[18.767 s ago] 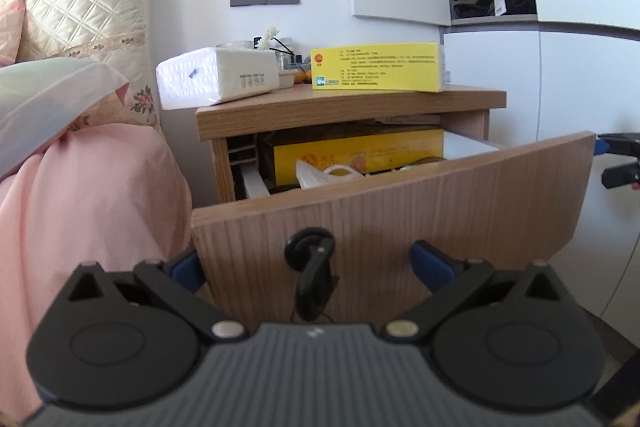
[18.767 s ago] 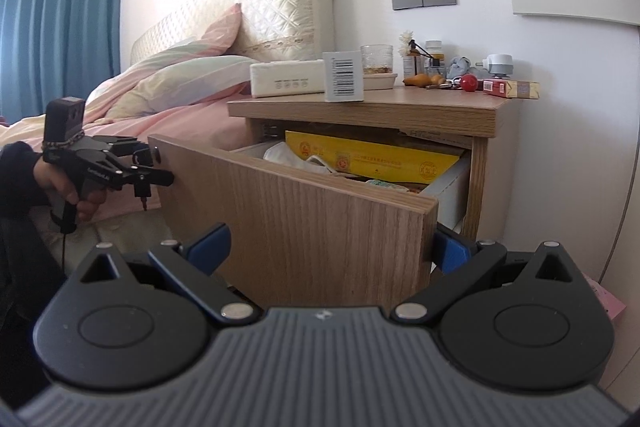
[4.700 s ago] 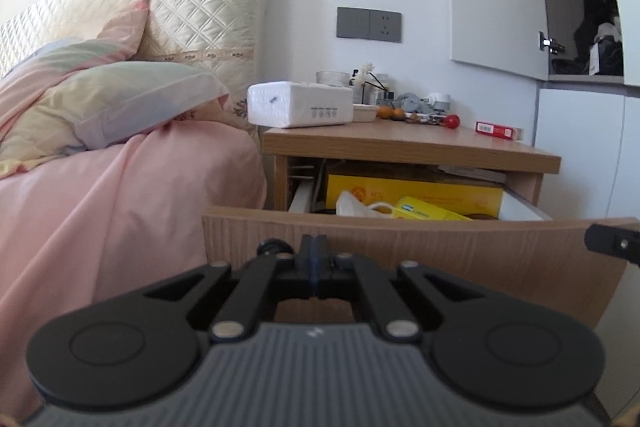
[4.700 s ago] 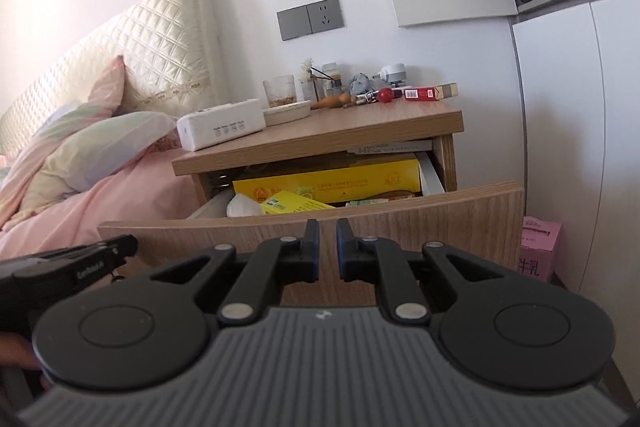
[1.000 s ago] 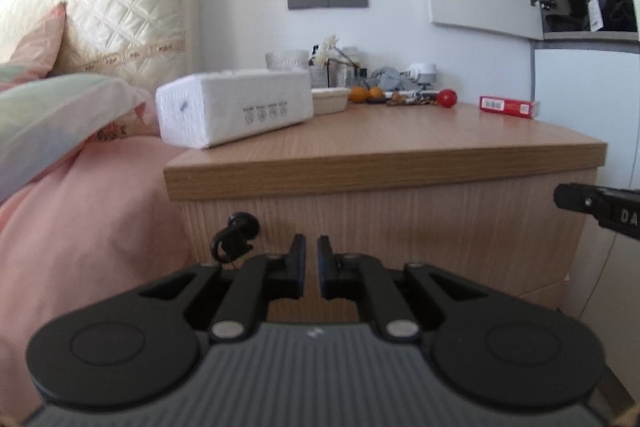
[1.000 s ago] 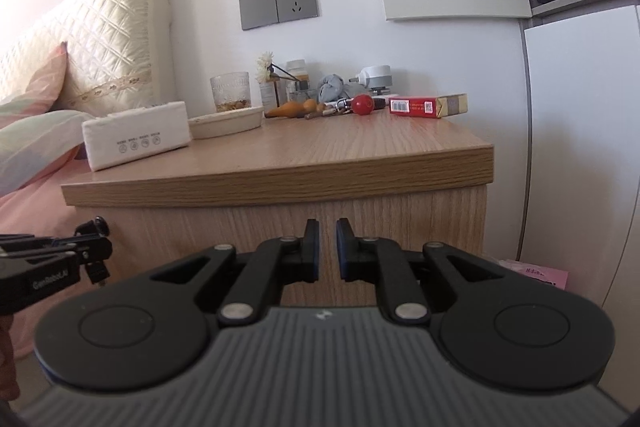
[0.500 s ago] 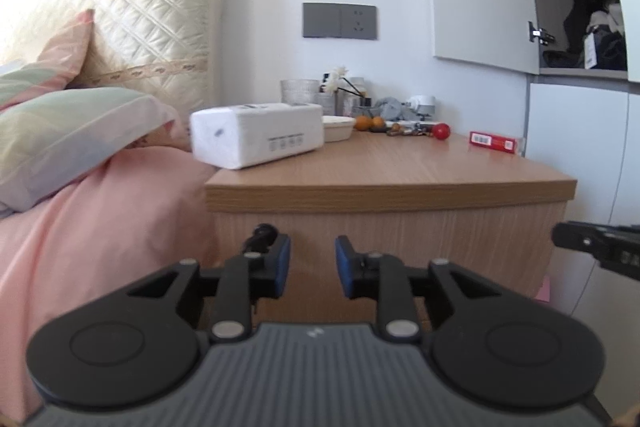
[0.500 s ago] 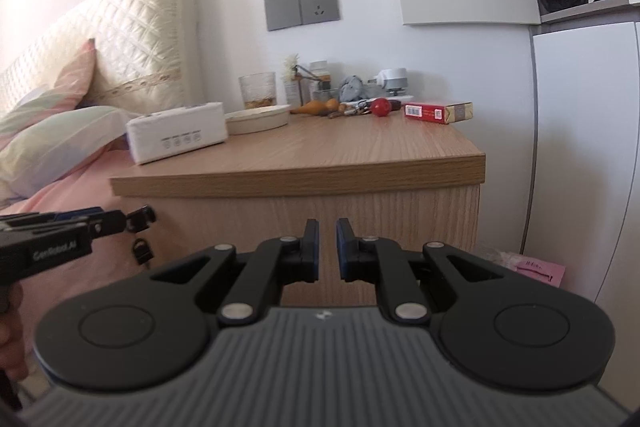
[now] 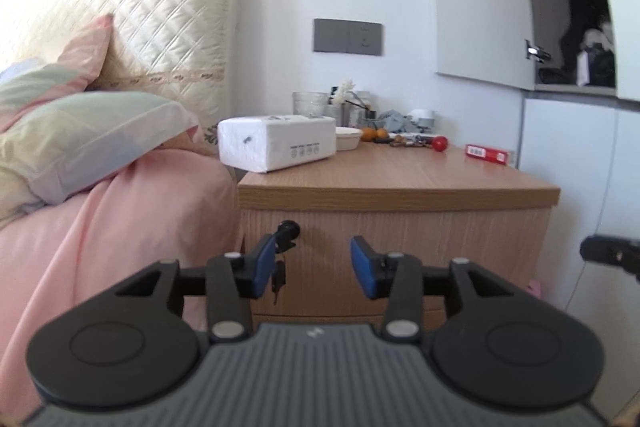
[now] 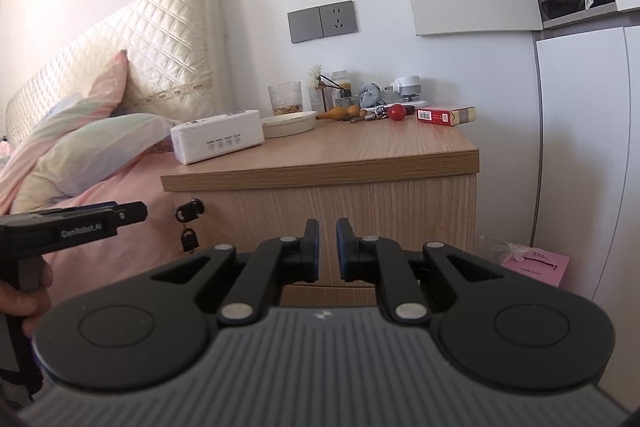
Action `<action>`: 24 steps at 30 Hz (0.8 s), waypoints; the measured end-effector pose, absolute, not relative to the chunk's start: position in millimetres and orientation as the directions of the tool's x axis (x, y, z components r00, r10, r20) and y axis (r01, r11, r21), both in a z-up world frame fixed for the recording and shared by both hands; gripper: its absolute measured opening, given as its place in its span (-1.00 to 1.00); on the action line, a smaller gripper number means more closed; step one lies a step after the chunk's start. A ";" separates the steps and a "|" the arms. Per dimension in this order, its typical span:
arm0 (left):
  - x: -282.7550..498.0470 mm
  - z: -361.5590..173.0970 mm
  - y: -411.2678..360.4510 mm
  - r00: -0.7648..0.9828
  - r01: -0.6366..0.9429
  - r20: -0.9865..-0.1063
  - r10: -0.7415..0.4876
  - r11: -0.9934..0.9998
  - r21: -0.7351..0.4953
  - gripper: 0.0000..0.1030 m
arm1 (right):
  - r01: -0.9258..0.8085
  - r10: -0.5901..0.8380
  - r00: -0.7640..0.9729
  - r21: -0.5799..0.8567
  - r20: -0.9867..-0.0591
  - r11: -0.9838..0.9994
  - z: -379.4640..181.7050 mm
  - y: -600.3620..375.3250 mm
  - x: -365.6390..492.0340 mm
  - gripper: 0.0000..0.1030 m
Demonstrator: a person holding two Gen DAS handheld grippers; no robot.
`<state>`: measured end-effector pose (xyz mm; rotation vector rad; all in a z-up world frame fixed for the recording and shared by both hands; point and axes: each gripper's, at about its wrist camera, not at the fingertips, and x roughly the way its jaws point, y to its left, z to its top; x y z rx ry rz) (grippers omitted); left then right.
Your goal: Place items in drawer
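The wooden nightstand drawer (image 9: 400, 239) (image 10: 360, 211) is pushed fully shut, so its contents are hidden. A black key (image 9: 288, 233) (image 10: 188, 215) hangs in its lock at the upper left of the front. My left gripper (image 9: 314, 267) is open and empty, held a little back from the drawer front, its left finger just right of the key. My right gripper (image 10: 327, 251) is shut and empty, in front of the middle of the drawer. The left gripper also shows at the left of the right wrist view (image 10: 80, 225).
On the nightstand top (image 10: 360, 151) lie a white tissue pack (image 9: 276, 147), a shallow dish (image 10: 288, 123), a glass, small clutter, a red ball (image 10: 397, 111) and a red box (image 10: 444, 115). A pink bed (image 9: 100, 219) is left, white cupboards right, a pink box (image 10: 536, 265) on the floor.
My left gripper has opened wider and both grippers have drawn back from the shut drawer. The right gripper stays shut.
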<state>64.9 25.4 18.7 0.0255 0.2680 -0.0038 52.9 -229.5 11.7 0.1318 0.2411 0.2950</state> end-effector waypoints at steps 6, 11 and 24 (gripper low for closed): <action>51.6 14.7 15.3 0.970 0.020 -0.245 -0.003 0.998 0.065 -0.13 | -0.290 0.304 0.939 0.106 -0.163 0.951 17.2 -226.5 32.9 -0.75; 37.0 12.6 13.5 0.974 0.024 -0.226 -0.011 0.998 0.057 -0.12 | -0.306 0.318 0.940 0.105 -0.127 0.946 20.4 -229.2 19.6 -0.75; -4.5 11.3 18.4 0.985 0.024 -0.174 -0.018 0.999 0.034 0.06 | -0.333 0.343 0.935 0.112 -0.087 0.936 19.2 -236.5 -2.3 -0.75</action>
